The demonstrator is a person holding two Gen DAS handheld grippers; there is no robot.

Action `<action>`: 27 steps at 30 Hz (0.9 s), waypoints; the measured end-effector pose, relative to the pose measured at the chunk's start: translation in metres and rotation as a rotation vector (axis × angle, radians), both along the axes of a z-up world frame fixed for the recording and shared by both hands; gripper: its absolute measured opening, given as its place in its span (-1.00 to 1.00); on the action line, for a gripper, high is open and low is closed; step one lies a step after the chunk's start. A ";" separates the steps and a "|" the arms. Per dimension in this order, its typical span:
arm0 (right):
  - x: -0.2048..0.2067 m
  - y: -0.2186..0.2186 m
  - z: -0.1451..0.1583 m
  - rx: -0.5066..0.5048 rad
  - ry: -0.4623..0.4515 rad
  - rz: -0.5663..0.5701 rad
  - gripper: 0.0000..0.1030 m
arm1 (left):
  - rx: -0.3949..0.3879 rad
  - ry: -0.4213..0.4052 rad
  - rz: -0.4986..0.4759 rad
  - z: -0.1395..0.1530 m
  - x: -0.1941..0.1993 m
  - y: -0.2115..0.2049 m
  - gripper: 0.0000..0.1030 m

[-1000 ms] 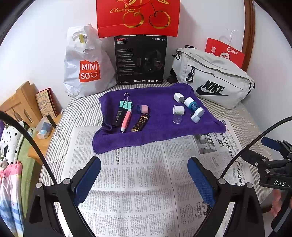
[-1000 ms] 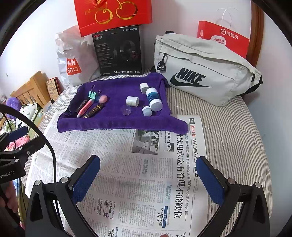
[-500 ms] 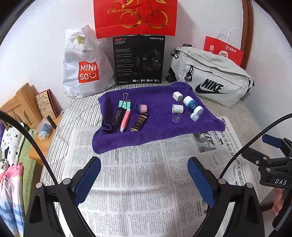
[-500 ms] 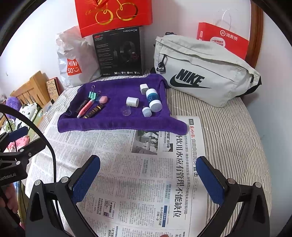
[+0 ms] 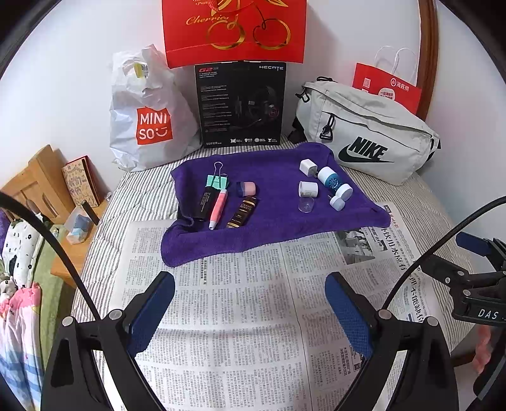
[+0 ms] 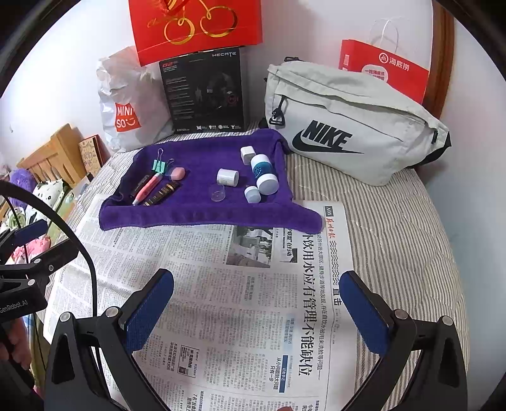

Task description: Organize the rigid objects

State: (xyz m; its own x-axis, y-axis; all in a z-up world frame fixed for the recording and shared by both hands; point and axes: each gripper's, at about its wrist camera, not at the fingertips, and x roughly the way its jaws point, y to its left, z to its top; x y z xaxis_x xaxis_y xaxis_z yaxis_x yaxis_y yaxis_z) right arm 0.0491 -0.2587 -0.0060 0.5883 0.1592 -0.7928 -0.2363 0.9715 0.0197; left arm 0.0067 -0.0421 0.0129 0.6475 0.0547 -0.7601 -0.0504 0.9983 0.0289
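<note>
A purple towel (image 5: 278,221) (image 6: 196,215) lies on the bed beyond a newspaper (image 5: 246,316) (image 6: 253,284). On its left lie a green binder clip (image 5: 217,179), a black tube (image 5: 205,200), a pink pen (image 5: 218,205) (image 6: 148,186), a brown tube (image 5: 242,211) and a pink-capped jar (image 5: 246,188). On its right lie a white plug (image 5: 307,166), a blue-and-white bottle (image 5: 332,181) (image 6: 262,172), a white cap (image 5: 308,189), a clear cap (image 5: 306,205) and a small white jar (image 5: 336,202). My left gripper (image 5: 249,303) and right gripper (image 6: 257,300) are open and empty over the newspaper, well short of the towel.
A white Miniso bag (image 5: 142,113), a black headset box (image 5: 242,104), a red gift bag (image 5: 234,28), a grey Nike bag (image 5: 363,139) (image 6: 348,126) and a red paper bag (image 6: 384,68) line the wall. A wooden stand (image 5: 47,186) is at the left.
Both grippers have drawn back slightly from the towel, so the objects look a little farther away. Nothing on the towel has moved and both grippers stay open.
</note>
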 end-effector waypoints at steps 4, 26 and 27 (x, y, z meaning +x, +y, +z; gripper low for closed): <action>0.000 0.000 0.000 0.001 0.000 -0.001 1.00 | 0.003 -0.001 0.000 0.000 0.000 -0.001 0.87; -0.001 0.001 -0.002 -0.011 0.007 0.003 1.00 | 0.016 -0.007 0.003 -0.002 -0.001 0.006 0.95; 0.000 0.001 -0.003 -0.013 0.009 0.003 1.00 | 0.018 -0.010 0.000 -0.002 -0.001 0.006 0.96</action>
